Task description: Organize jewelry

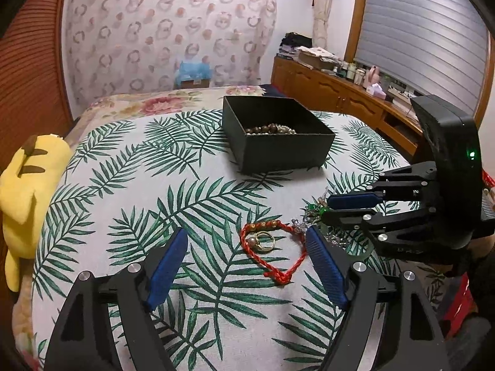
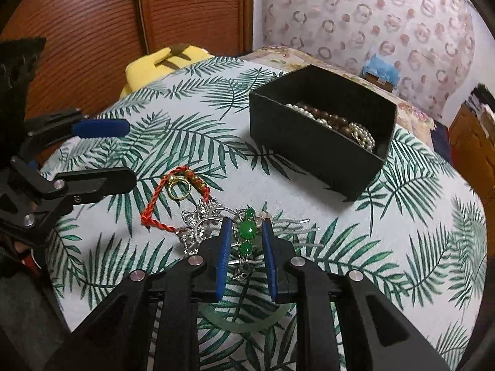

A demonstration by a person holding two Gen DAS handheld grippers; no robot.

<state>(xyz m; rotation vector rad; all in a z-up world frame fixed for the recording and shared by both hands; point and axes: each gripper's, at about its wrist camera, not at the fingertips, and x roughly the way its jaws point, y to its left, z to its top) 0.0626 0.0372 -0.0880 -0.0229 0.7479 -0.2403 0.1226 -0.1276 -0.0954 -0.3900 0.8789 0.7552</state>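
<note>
**Loose jewelry beside the black box, both claws low over the cloth**

A yellow plush toy [image 1: 29, 185] lies at the edge of the leaf-print cloth [image 1: 154, 185], well apart from the jewelry. Behind the cloth are a flowered bedspread [image 1: 148, 103], a wooden sideboard [image 1: 334, 89] crowded with small items, and a patterned curtain [image 1: 170, 31].

The black box [image 2: 315, 151] stands open on the cloth, beyond the loose pieces and apart from them. Inside it lie a white pearl strand [image 2: 362, 134] and a string of brown beads [image 2: 328, 117], tangled together.

The loose pieces are bunched near the front of the cloth. A red braided cord bracelet [image 2: 154, 198] forms an open loop, with 2 gold rings [image 2: 178, 189] lying inside it. Just beside its near end sits a silver ornament [image 2: 198, 222], touching or overlapping a green-stone bracelet [image 2: 246, 228]. Thin silver pins [image 2: 297, 232] fan out on the far side of that bracelet. A pale green bangle [image 2: 247, 323] lies under the right claw, mostly hidden by it.

The left gripper [image 1: 247, 250] is spread wide and empty, its 2 blue pads either side of the red cord and the rings. The right gripper [image 2: 246, 232] is narrowed around the green stones, with a gap visible on each side of them; whether a pad touches the chain lower down I cannot tell.
</note>
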